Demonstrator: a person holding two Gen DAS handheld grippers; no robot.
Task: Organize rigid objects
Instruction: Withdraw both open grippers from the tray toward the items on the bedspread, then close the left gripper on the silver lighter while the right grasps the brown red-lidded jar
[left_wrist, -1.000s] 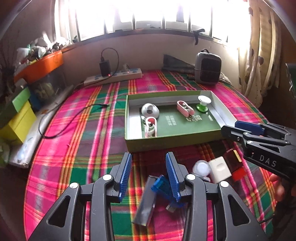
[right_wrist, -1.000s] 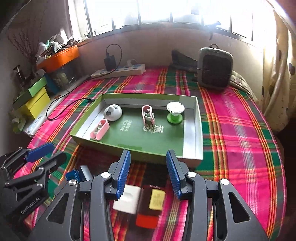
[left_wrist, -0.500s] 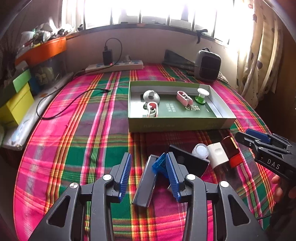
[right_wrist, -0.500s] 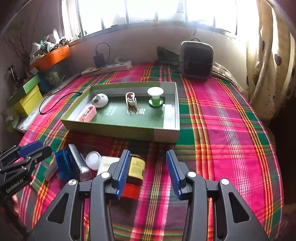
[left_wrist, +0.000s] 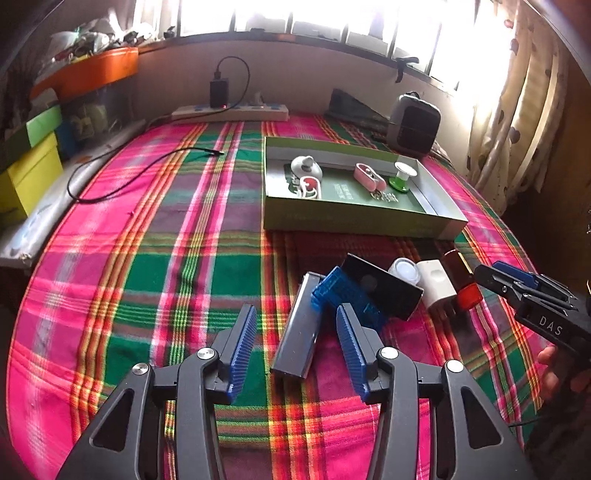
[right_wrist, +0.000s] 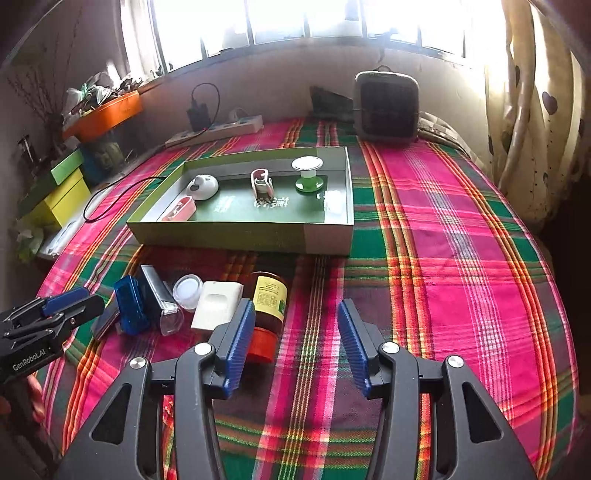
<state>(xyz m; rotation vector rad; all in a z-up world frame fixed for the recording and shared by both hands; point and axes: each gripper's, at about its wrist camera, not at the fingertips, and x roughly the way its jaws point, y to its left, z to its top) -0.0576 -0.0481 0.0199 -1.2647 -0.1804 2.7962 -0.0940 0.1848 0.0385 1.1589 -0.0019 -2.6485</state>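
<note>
Both grippers are drawing back from the tray (left_wrist: 354, 221), jaws just widening: left gripper (left_wrist: 295, 343) released over the flat grey bar (left_wrist: 295, 332), right gripper (right_wrist: 295, 339) empty beside the amber jar (right_wrist: 269, 306). Ribbed blue box (left_wrist: 347, 295), white plug (left_wrist: 436, 284) are lying near the tray on plaid cloth (left_wrist: 184, 258).

Woven plaid cloth (right_wrist: 461, 258) under a matt cardboard tray (right_wrist: 240, 236) and glossy translucent blue plastic box (left_wrist: 347, 295).

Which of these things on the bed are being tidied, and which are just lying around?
Being tidied: green box, brown jar, white plug, blue case, small round tub.

Lying around: heater, power strip, black cable, orange tray.
</note>
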